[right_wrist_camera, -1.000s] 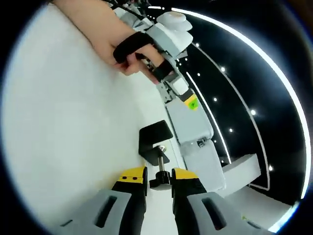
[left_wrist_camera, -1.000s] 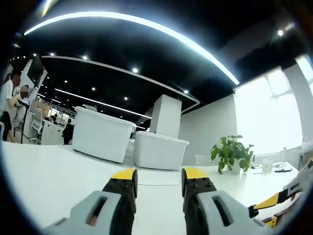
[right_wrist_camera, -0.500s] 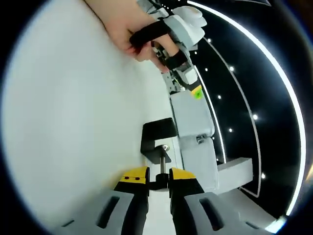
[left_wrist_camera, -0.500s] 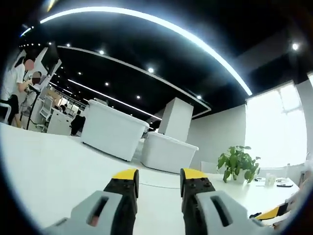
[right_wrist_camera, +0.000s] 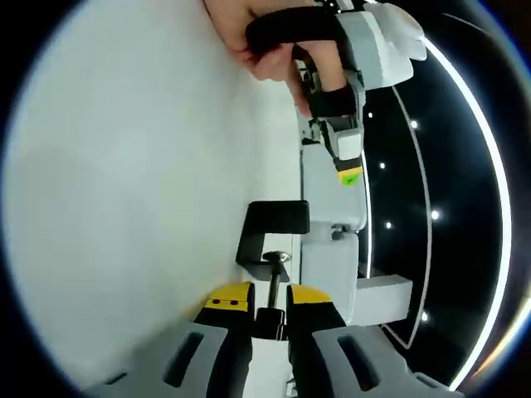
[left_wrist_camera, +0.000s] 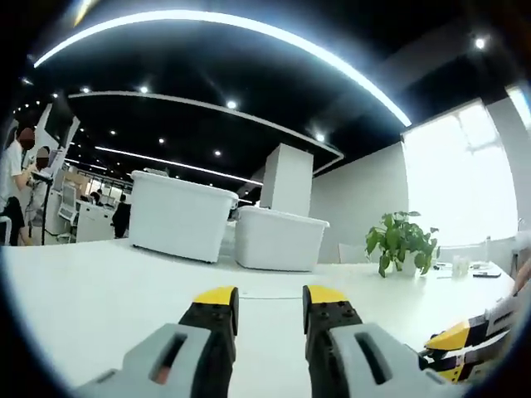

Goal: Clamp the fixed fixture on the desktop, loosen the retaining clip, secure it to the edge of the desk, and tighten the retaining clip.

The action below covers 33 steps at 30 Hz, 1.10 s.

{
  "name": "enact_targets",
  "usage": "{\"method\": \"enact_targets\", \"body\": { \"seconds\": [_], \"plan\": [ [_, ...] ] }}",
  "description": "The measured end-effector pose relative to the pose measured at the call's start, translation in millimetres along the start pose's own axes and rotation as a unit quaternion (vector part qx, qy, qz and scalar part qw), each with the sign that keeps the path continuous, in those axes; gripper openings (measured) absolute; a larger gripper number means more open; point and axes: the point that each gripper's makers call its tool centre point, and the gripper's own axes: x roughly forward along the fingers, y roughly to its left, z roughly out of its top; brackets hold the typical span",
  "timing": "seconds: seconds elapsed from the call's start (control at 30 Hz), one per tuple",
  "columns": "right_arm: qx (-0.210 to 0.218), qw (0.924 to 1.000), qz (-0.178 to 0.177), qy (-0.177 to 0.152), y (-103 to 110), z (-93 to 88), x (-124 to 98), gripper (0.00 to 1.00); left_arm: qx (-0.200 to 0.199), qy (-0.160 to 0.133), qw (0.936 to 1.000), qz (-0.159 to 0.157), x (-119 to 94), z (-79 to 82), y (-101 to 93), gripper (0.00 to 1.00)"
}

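The black clamp fixture [right_wrist_camera: 274, 230] sits at the white desk's [right_wrist_camera: 124, 191] edge, its threaded screw [right_wrist_camera: 273, 286] running down toward me. My right gripper [right_wrist_camera: 270, 297] is shut on the screw's black knob [right_wrist_camera: 270, 317], which sits between the yellow-tipped jaws. A hand holds the left gripper's grey body [right_wrist_camera: 344, 124] beyond the clamp, at the top of the right gripper view. In the left gripper view, my left gripper [left_wrist_camera: 270, 297] hovers over the desk [left_wrist_camera: 99, 290], open with nothing between its fingers. The right gripper's yellow tip [left_wrist_camera: 452, 338] shows at the lower right.
Two white bins [left_wrist_camera: 178, 215] [left_wrist_camera: 280, 240] stand at the far side of the desk. A potted plant [left_wrist_camera: 402, 240] is to their right, small items [left_wrist_camera: 465, 268] beyond it. People stand by desks at far left [left_wrist_camera: 21, 178]. A bright window [left_wrist_camera: 465, 182] lies right.
The right gripper view has rolled and its jaws have drawn in onto the knob. The hand with the left gripper has moved higher in that view. The left view shifted slightly.
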Motion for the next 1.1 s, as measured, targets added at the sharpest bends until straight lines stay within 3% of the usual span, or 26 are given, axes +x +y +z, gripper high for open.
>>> {"method": "enact_targets", "body": {
  "seconds": [0.4,1.1],
  "plan": [
    [0.005,0.9996,0.01,0.027,-2,-5.8,15,0.13,-0.01,-0.004,0.9998,0.017,0,2.4,10.2,0.33],
    [0.006,0.9987,0.01,0.049,-5,-16.7,38,0.08,-0.006,-0.003,0.9999,0.015,1,1.9,9.1,0.33]
  ]
}}
